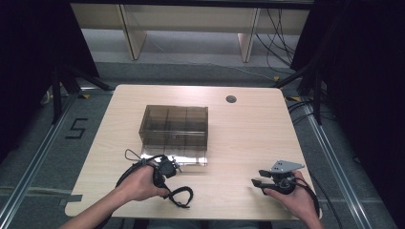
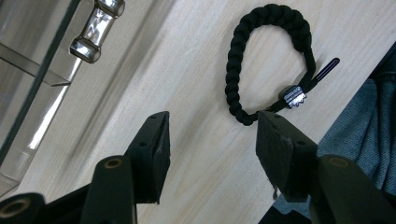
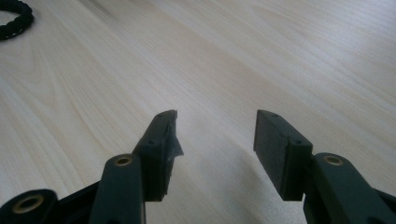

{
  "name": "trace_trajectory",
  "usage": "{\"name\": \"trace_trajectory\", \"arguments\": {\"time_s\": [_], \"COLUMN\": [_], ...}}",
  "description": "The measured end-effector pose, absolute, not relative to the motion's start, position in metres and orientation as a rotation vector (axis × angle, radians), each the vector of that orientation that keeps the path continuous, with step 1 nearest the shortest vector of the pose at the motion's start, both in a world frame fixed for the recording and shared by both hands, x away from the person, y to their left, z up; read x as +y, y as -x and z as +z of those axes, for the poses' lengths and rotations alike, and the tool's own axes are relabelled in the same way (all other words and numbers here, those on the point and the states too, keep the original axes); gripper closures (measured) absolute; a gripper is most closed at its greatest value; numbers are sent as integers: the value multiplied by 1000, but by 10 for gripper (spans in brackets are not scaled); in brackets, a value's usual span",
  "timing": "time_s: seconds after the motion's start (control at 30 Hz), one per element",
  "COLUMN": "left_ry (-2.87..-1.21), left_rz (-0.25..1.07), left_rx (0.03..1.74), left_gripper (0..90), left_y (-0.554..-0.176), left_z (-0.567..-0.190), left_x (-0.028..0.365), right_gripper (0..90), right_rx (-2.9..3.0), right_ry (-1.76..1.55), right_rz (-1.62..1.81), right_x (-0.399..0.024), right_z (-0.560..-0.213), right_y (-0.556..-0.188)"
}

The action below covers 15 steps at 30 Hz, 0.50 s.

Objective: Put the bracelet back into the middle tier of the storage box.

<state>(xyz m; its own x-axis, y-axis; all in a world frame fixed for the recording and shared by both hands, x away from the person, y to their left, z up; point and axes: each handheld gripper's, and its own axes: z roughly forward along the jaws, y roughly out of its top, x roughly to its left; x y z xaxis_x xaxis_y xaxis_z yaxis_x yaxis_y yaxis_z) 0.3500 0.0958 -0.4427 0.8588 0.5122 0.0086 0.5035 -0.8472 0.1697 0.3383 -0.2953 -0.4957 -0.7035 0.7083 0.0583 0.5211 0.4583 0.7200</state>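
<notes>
The left gripper hangs over the wooden table with its jaws spread wide and nothing between them; the black braided bracelet lies flat on the wood just beyond its fingertips, close to the table's near edge. A smoky clear plastic box stands just beside it. The right gripper, well apart, is likewise released and empty.
</notes>
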Motion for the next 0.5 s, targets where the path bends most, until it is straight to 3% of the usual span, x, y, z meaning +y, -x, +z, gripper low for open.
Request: {"name": "trace_trajectory", "arguments": {"time_s": [0.5], "left_ry": [-2930], "left_rz": [23], "left_rx": [755], "left_gripper": [470], "left_y": [-359], "left_z": [-446], "left_x": [76], "right_gripper": [498], "right_rx": [2460], "right_ry": [-1034], "right_rz": [1088], "right_x": [-296], "right_z": [-495], "right_y": [-339]}}
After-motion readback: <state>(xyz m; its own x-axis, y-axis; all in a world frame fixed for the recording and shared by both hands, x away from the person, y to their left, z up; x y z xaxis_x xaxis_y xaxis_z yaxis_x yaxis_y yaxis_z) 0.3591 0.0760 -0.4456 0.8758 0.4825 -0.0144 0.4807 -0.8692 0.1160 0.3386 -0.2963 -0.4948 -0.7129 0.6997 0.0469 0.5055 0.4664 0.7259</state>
